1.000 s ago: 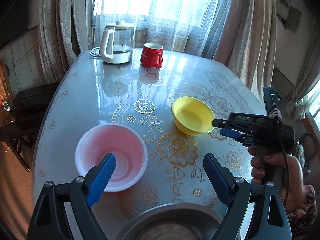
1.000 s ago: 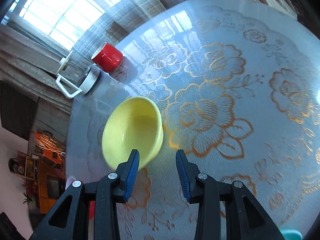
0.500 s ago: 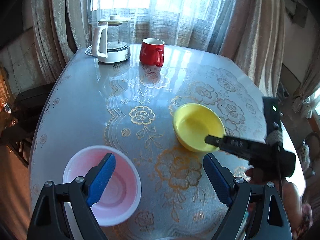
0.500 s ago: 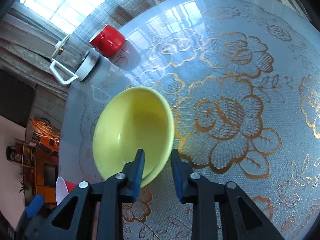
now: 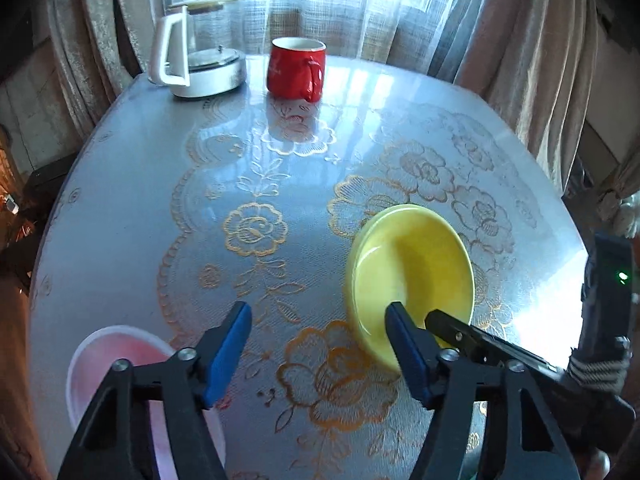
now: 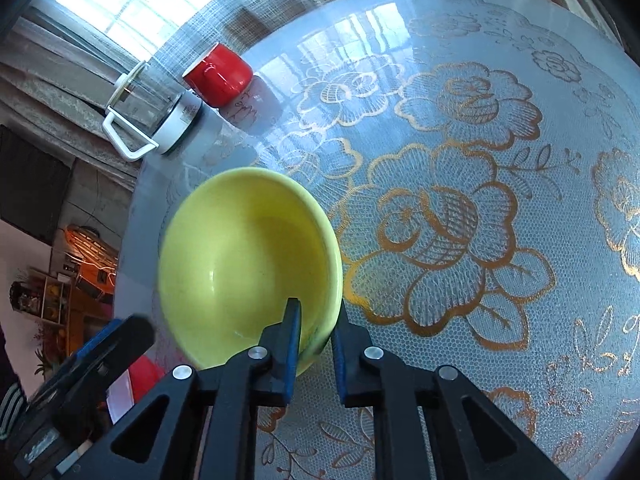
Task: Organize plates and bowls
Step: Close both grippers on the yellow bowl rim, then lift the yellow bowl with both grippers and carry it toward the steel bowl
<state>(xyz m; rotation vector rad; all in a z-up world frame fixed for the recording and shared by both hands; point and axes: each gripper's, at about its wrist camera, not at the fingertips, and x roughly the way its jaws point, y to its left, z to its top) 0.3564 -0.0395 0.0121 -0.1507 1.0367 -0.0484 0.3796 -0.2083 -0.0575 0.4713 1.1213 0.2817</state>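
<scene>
My right claw (image 6: 316, 334): blue pads pinching the glossy round yellow bowl's (image 6: 244, 256) near rim; left claw (image 5: 318, 354) closing, empty.

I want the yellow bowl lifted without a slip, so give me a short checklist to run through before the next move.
1. Right gripper pinches the yellow bowl rim, one finger inside, one outside: ok.
2. Bowl sits level: not ok, it looks tipped.
3. Depth of the bite on the rim: cannot tell.
4. Left gripper free of any load: ok, its jaws are closing with nothing between them.
5. Pink bowl upright and uncovered to receive: ok.
6. Red mug and kettle away from the bowls: ok.
</scene>
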